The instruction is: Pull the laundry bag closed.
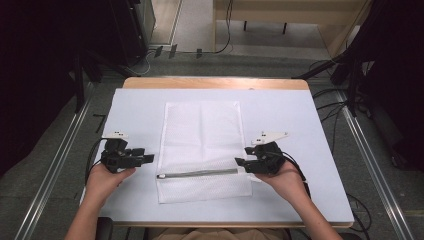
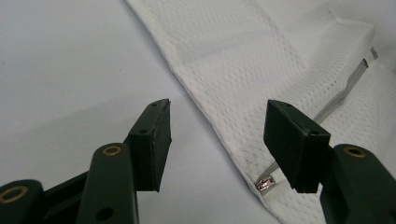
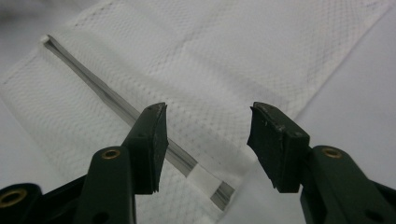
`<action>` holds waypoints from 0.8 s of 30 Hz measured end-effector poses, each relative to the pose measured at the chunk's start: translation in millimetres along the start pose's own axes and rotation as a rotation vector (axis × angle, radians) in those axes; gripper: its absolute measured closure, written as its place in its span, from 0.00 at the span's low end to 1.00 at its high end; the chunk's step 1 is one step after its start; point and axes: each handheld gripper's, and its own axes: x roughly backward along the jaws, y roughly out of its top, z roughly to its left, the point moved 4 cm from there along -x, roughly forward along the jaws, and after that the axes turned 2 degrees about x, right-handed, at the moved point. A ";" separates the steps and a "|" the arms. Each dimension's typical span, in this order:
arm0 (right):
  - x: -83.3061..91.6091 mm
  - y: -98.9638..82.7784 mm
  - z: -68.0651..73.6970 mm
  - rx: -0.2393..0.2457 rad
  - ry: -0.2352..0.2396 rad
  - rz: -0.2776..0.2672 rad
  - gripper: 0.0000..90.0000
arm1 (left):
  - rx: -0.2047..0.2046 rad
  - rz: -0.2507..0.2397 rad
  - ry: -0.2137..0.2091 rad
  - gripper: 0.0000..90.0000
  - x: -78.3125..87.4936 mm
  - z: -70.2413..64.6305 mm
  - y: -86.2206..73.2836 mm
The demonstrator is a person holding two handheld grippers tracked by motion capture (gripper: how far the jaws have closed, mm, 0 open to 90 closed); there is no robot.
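A white sheet [image 1: 140,107] is covering the table [image 1: 215,82], and a white mesh bag [image 1: 202,135] is lying flat at its middle, bearing no readable label or writing. The bag's grey zipper [image 1: 197,173] is running across its near end, with the metal slider [image 2: 264,185] sitting at the bag's left edge. The left gripper [image 1: 149,159] is hovering just left of the bag, jaws gaping and holding nothing. The right gripper [image 1: 240,163] is sitting at the bag's right edge by the zipper end, jaws apart around nothing; whether it is touching the mesh is hard to tell.
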 end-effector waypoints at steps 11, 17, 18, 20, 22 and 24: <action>-13.6 20.2 18.5 0.032 0.047 0.018 0.55 | 0.004 -0.007 -0.004 0.47 -1.0 0.2 1.7; -23.7 30.0 29.9 0.046 0.069 0.028 0.56 | 0.007 -0.010 -0.003 0.46 -0.6 0.5 1.8; -23.7 30.0 29.9 0.046 0.069 0.028 0.56 | 0.007 -0.010 -0.003 0.46 -0.6 0.5 1.8; -27.8 33.4 35.4 0.060 0.081 0.028 0.56 | 0.007 -0.010 -0.001 0.46 -0.4 0.9 1.9; -28.9 34.2 36.9 0.062 0.085 0.028 0.56 | 0.011 -0.012 -0.001 0.46 -0.3 1.0 1.9; -32.6 36.3 41.0 0.068 0.090 0.030 0.57 | 0.013 -0.014 -0.003 0.46 0.0 1.4 1.9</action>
